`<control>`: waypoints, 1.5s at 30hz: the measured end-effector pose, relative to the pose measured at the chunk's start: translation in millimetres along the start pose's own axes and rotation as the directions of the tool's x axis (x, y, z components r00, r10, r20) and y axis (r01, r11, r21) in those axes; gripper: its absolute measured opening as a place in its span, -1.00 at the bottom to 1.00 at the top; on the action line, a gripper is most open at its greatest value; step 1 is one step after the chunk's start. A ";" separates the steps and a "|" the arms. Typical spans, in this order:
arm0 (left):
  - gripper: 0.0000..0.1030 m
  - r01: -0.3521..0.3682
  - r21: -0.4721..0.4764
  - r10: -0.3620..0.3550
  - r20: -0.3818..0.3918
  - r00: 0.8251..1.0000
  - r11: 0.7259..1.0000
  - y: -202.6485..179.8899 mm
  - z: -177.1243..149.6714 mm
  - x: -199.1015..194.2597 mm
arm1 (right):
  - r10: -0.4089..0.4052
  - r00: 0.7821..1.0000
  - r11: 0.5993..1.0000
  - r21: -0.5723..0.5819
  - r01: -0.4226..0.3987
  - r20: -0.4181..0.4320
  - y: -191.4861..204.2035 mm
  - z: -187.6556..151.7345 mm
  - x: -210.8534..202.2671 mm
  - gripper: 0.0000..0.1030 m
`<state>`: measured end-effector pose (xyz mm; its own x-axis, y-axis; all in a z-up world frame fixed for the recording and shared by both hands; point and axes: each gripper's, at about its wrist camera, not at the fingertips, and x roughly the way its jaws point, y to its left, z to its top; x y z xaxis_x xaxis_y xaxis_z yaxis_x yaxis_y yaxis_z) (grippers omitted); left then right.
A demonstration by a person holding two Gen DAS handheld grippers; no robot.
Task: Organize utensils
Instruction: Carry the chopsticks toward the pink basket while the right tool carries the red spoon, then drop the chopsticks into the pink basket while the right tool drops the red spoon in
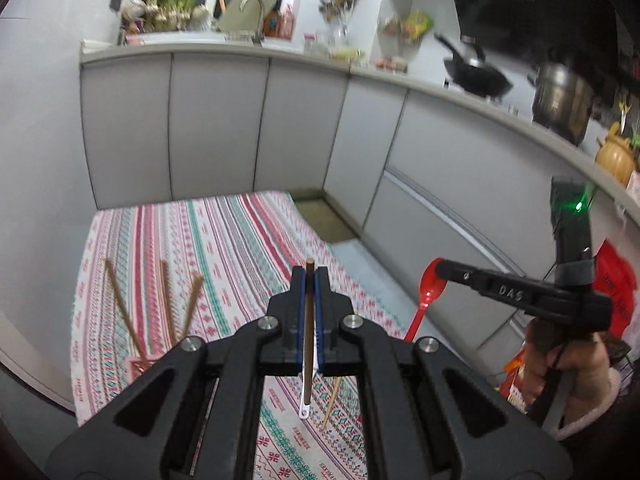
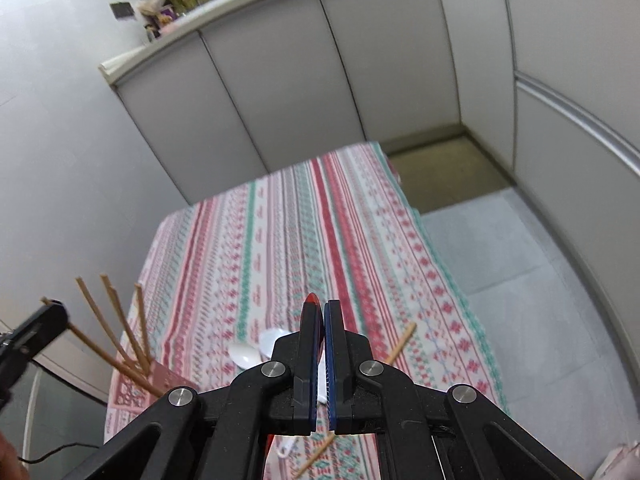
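My left gripper (image 1: 310, 276) is shut on a brown wooden chopstick (image 1: 307, 332), held above the table. My right gripper (image 2: 322, 307) is shut on a red plastic spoon (image 2: 313, 300); in the left wrist view the red spoon (image 1: 431, 292) hangs from the right gripper (image 1: 442, 268) at the right. A pink utensil holder (image 2: 138, 386) at the table's left front holds several chopsticks (image 2: 120, 328); they also show in the left wrist view (image 1: 166, 300). White spoons (image 2: 260, 350) and loose chopsticks (image 2: 400, 344) lie on the cloth.
The table has a striped patterned cloth (image 2: 288, 232). Grey cabinets (image 1: 216, 128) stand behind and to the right. The counter holds a wok (image 1: 476, 74) and a steel pot (image 1: 562, 98). A white spoon handle (image 1: 305, 408) and a chopstick (image 1: 332, 404) lie under my left gripper.
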<state>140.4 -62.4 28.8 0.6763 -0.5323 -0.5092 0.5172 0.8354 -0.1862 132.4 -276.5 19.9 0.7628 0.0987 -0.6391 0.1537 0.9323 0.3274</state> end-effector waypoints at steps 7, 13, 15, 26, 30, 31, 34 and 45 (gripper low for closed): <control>-0.91 -0.053 -0.025 0.055 0.133 0.990 0.998 22.6 15.8 -53.1 | 0.026 0.998 0.999 -0.041 -0.024 0.050 32.5 5.9 -6.6 -0.97; -0.91 -0.131 -0.044 0.137 0.199 0.970 0.990 44.3 16.2 -82.2 | 0.064 0.995 0.996 -0.068 -0.059 0.074 61.0 6.3 -5.0 -0.97; -0.91 -0.156 -0.046 0.162 0.205 0.965 0.987 50.0 15.5 -86.6 | 0.078 0.994 0.995 -0.073 -0.072 0.081 69.6 6.0 -2.5 -0.97; -0.91 -0.320 -0.043 0.323 0.101 0.941 0.946 93.6 -6.1 -47.2 | 0.127 0.984 0.989 -0.093 -0.116 0.126 108.0 0.6 13.1 -0.97; -0.91 -0.334 -0.040 0.336 0.076 0.939 0.942 102.6 -12.8 -33.8 | 0.144 0.980 0.986 -0.104 -0.130 0.138 120.5 -1.5 23.2 -0.97; -0.91 -0.332 -0.036 0.334 0.077 0.939 0.943 102.9 -13.6 -32.0 | 0.146 0.979 0.986 -0.106 -0.132 0.140 122.9 -2.4 25.0 -0.97; -0.91 -0.336 -0.023 0.337 0.074 0.939 0.942 105.0 -15.3 -27.7 | 0.148 0.977 0.984 -0.124 -0.130 0.153 132.4 -5.7 31.7 -0.97; -0.90 -0.305 -0.089 0.302 -0.050 0.952 0.948 127.3 -25.5 6.6 | 0.120 0.976 0.969 -0.233 -0.076 0.180 168.4 -27.4 61.3 -0.96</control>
<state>197.3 44.0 -19.7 0.7736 -0.2476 -0.5833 0.2370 0.9667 -0.0961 187.9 -103.8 16.8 0.8760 0.1459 -0.4597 -0.0558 0.9774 0.2038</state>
